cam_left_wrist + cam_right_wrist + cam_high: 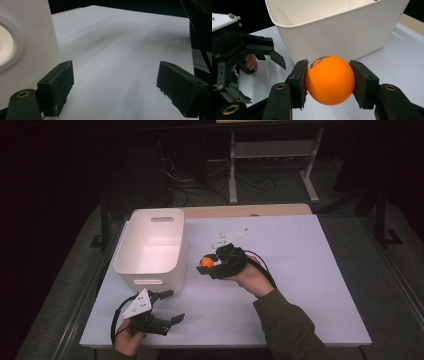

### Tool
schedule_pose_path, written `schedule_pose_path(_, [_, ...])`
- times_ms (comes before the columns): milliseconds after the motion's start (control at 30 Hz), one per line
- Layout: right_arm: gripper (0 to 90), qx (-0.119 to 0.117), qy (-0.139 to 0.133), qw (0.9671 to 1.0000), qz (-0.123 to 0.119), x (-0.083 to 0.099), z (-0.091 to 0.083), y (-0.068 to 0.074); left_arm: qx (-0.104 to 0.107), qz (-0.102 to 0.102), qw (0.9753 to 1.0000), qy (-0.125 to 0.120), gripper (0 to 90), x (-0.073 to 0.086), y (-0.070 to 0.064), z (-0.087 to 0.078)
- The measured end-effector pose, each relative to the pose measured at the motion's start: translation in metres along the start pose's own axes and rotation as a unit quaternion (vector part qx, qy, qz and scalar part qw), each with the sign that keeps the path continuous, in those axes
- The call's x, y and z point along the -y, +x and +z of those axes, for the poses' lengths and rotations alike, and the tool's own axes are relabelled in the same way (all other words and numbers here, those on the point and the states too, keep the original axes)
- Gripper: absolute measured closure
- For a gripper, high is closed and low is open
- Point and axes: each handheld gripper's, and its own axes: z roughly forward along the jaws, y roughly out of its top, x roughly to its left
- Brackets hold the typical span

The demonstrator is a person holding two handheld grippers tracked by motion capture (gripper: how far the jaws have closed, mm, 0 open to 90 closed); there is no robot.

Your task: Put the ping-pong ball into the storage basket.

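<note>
Right gripper (328, 80), frame centre, clamps the orange ball (329, 80) just beside the white bin (150, 245); dropping it in remains. Left gripper (167, 307), lower left, spread and empty.

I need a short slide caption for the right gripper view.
Right gripper clamps an orange ball before the white bin.

I can make out dark print along the top of the orange ball (329, 80), clamped between my right gripper's (329, 83) jaws, but the letters are too small and curved to read.
</note>
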Motion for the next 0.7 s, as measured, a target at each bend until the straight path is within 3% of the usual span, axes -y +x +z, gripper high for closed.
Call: schedule_pose_path(700, [49.9,0.002,-0.003,1.0,-0.009,-0.017,-0.006,0.001,0.0,-0.001,1.0,-0.002,14.1,0.0,0.0,0.0])
